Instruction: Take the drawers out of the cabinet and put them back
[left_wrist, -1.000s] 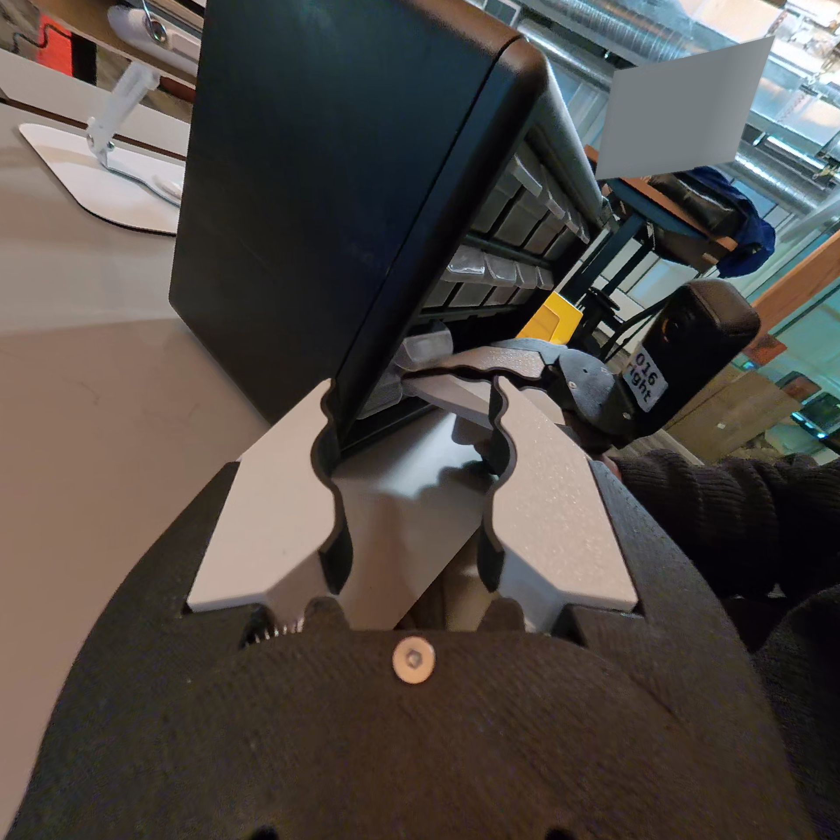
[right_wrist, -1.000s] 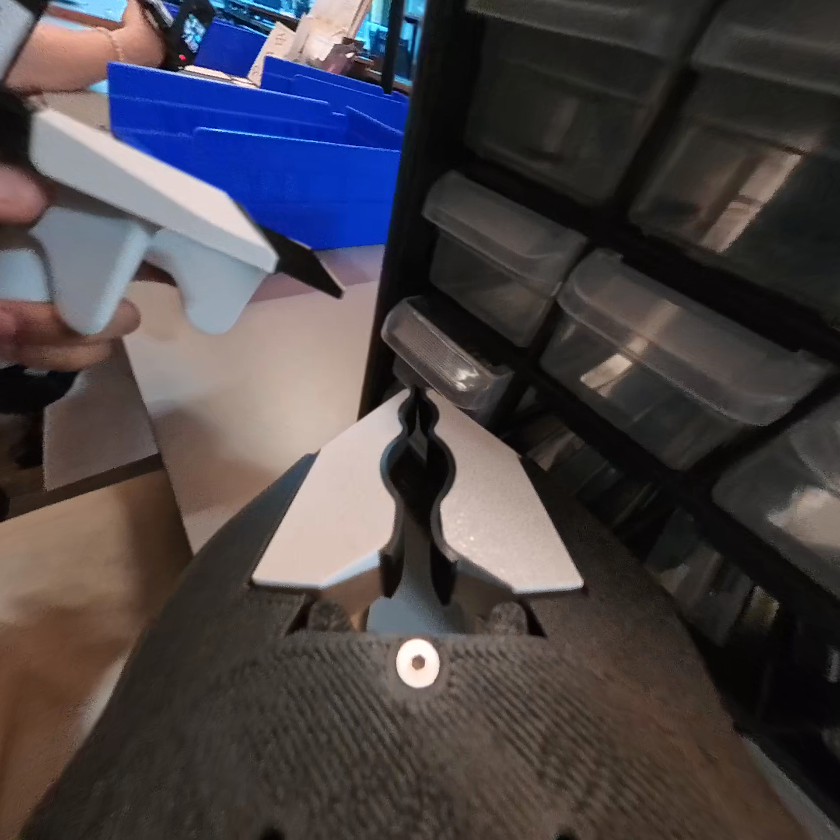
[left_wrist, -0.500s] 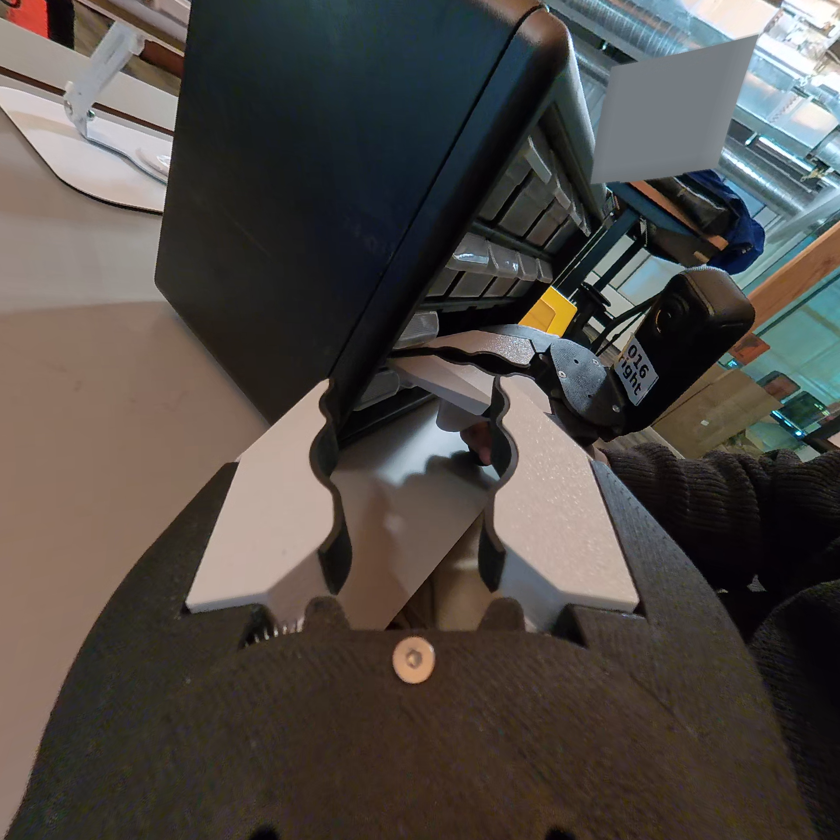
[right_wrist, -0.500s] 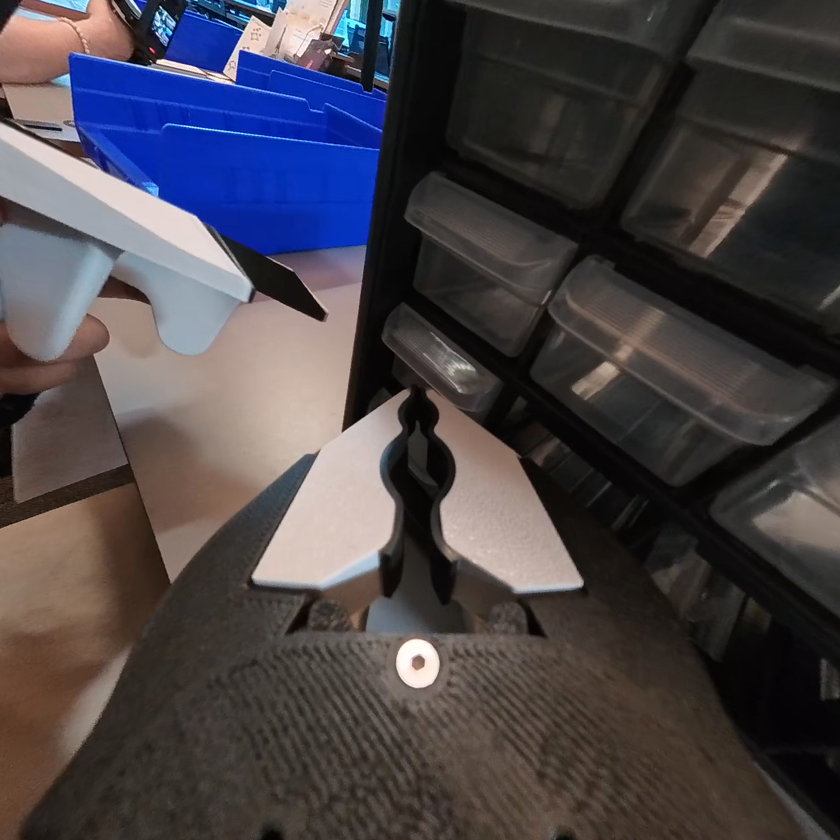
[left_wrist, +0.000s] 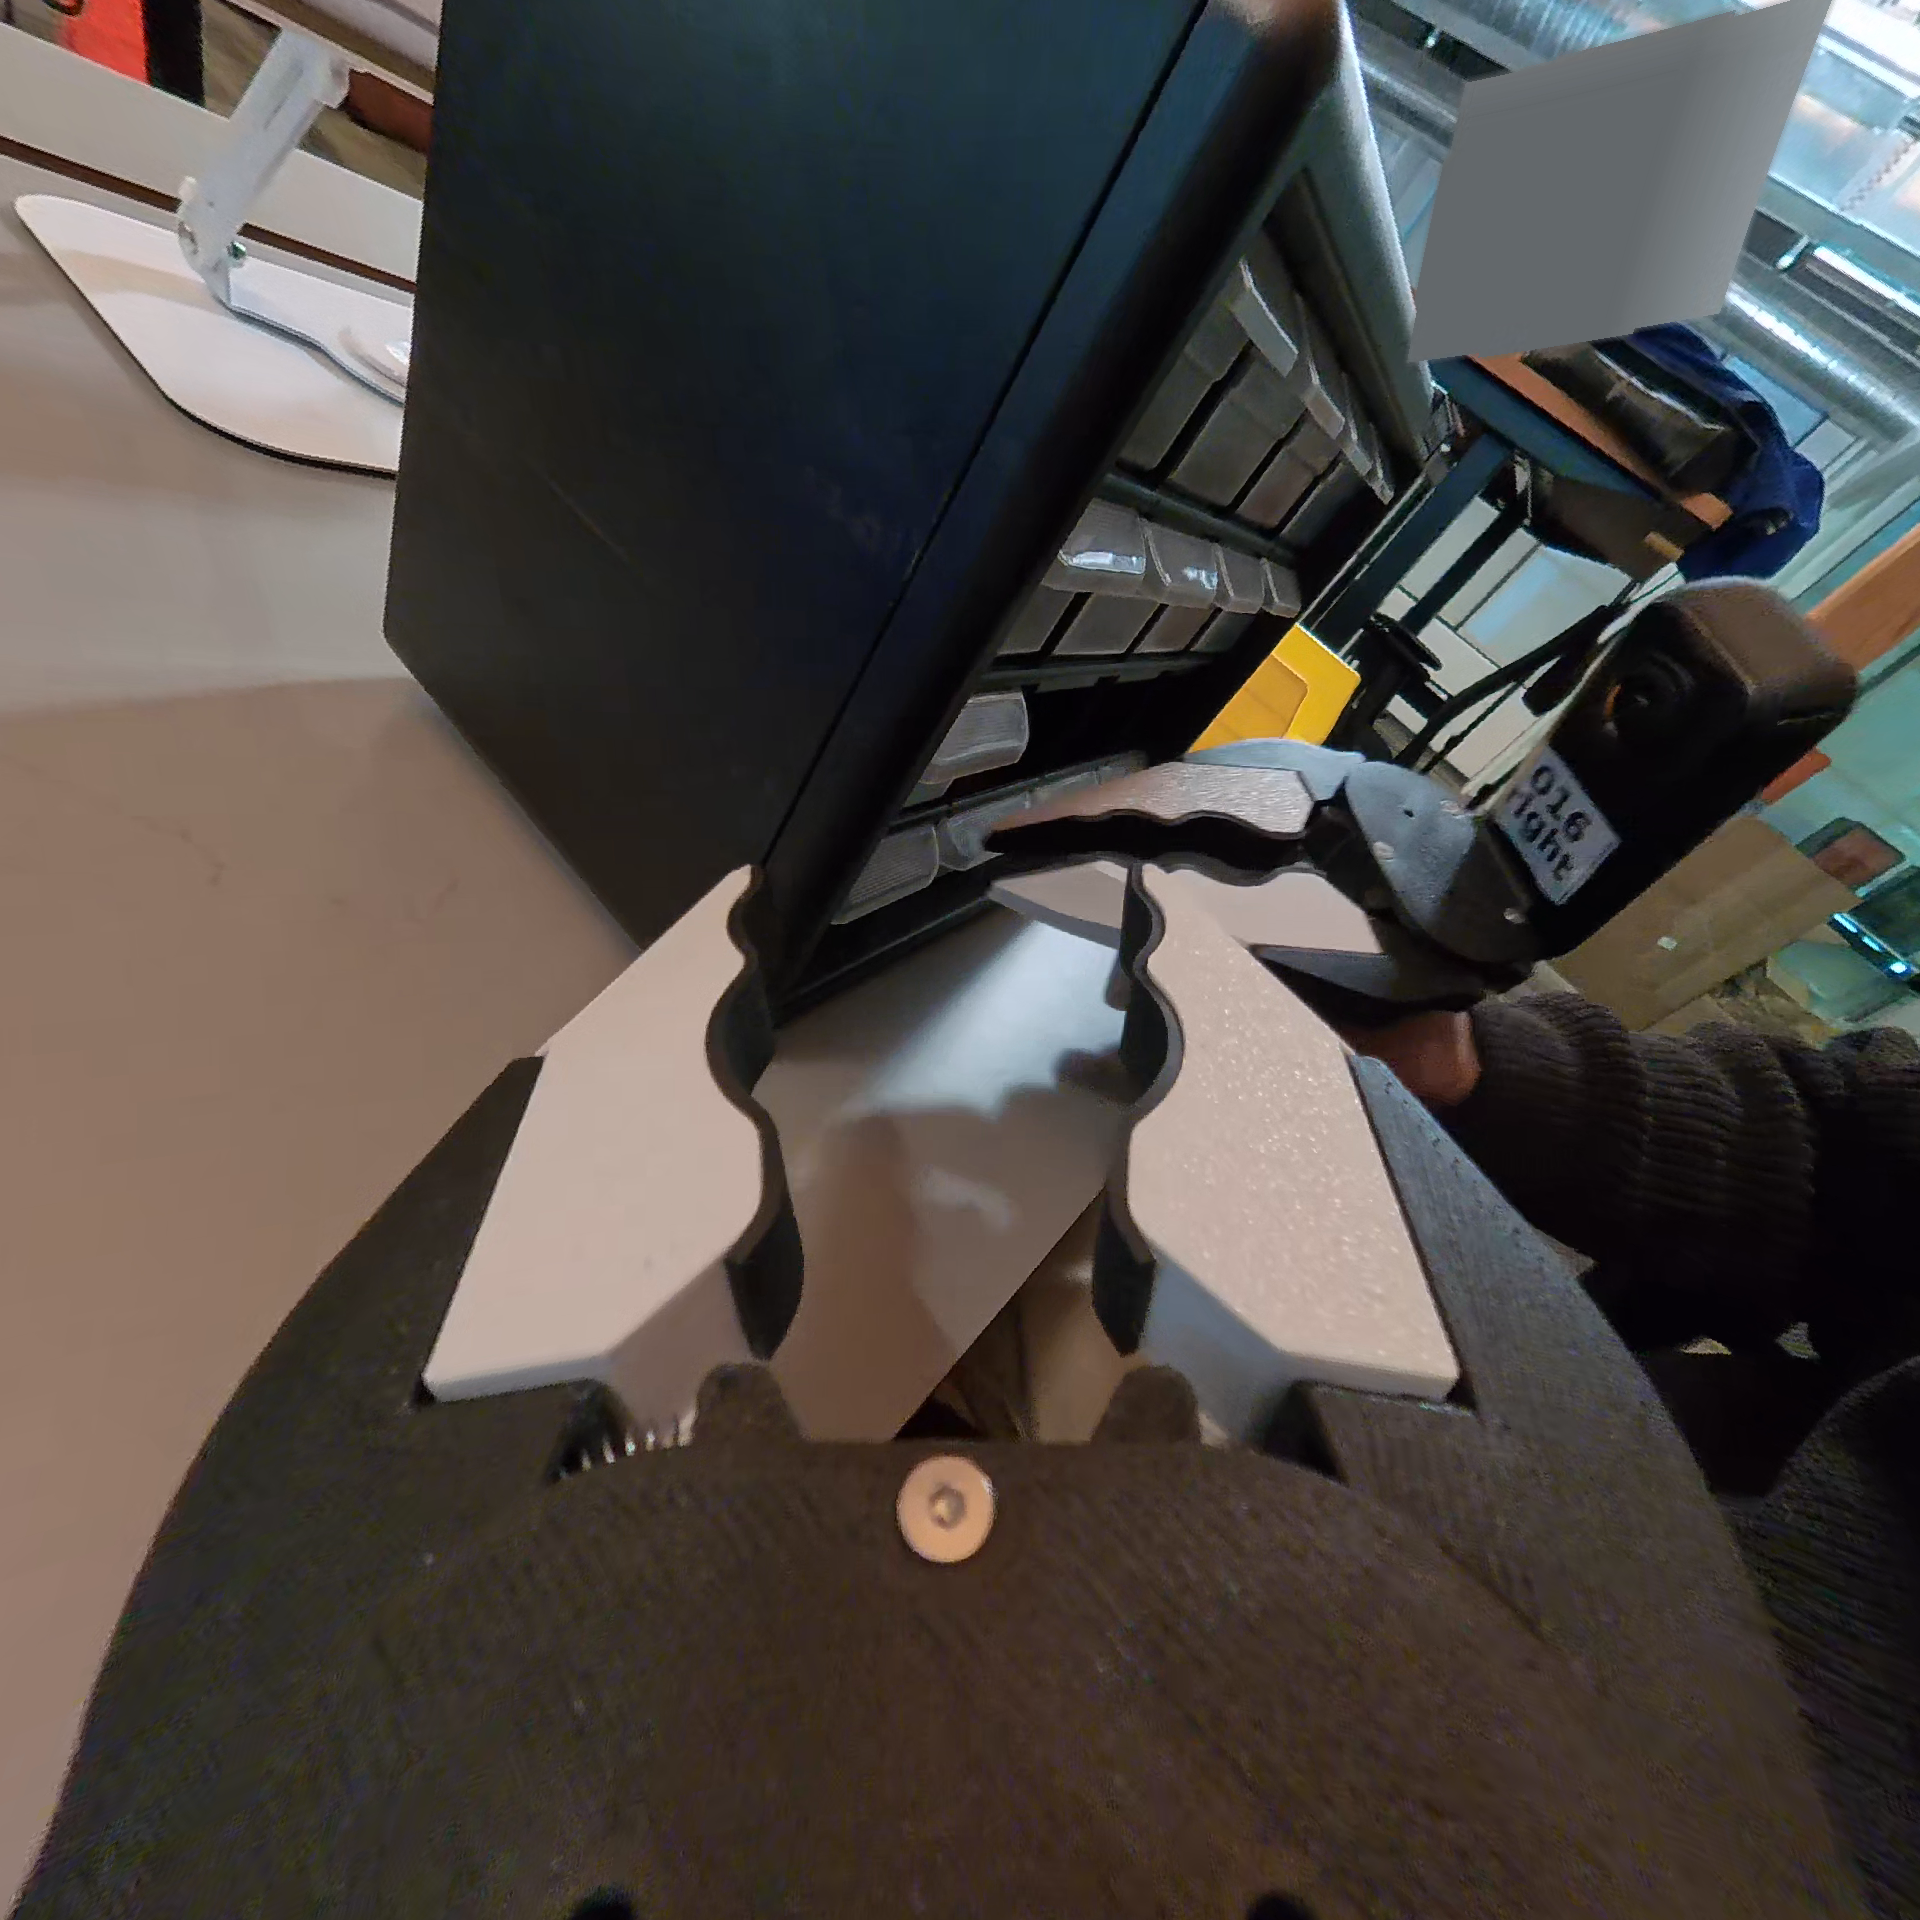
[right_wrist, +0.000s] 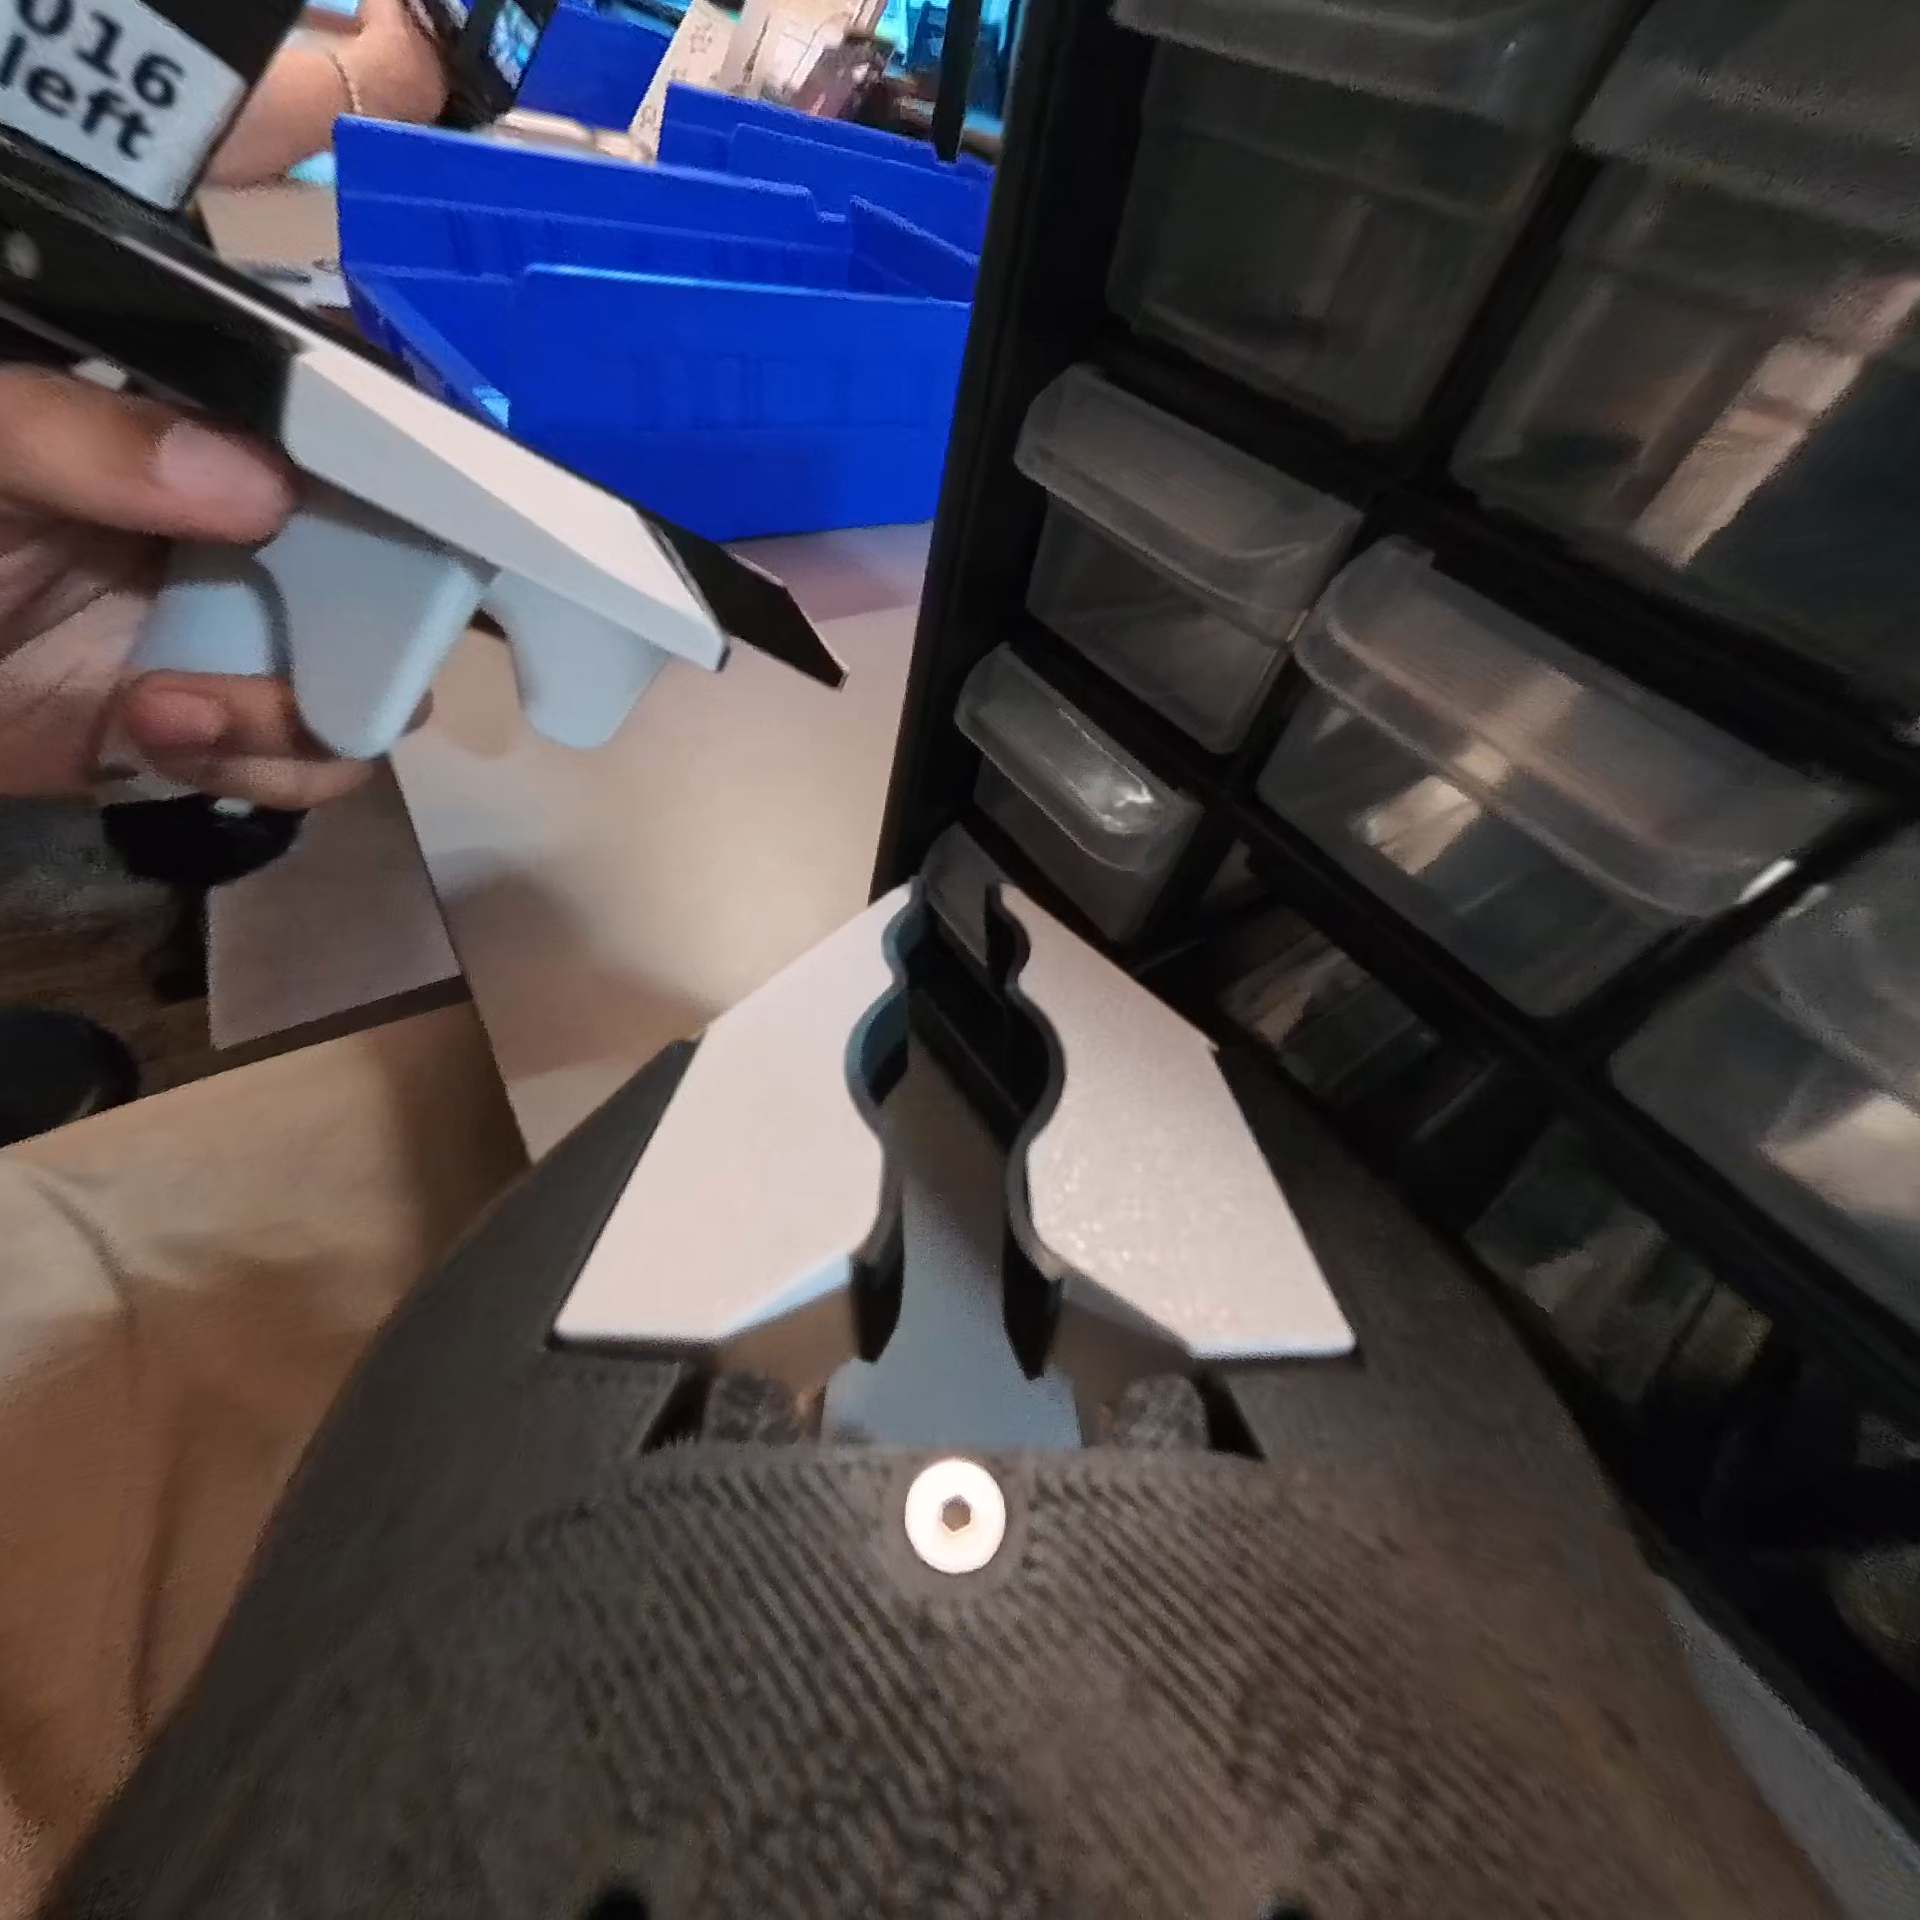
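A black cabinet with rows of clear plastic drawers stands on the table; its front also shows in the right wrist view. My right gripper points at the bottom-left drawer, which sits pushed into its slot. Its jaws are parted by a narrow gap and hold nothing. It also shows in the left wrist view, with its tips at that drawer. My left gripper is open and empty, with its jaws either side of the cabinet's lower front corner. It also shows in the right wrist view.
Blue bins stand behind the cabinet's left side. A white stand base lies on the grey table to the far left. A person's dark sleeve is at the right. A yellow object sits beyond the cabinet.
The bottom-left drawer has slid further into the cabinet. My right gripper's jaws have parted a little and let go of it. My left gripper has stayed open and shifted slightly.
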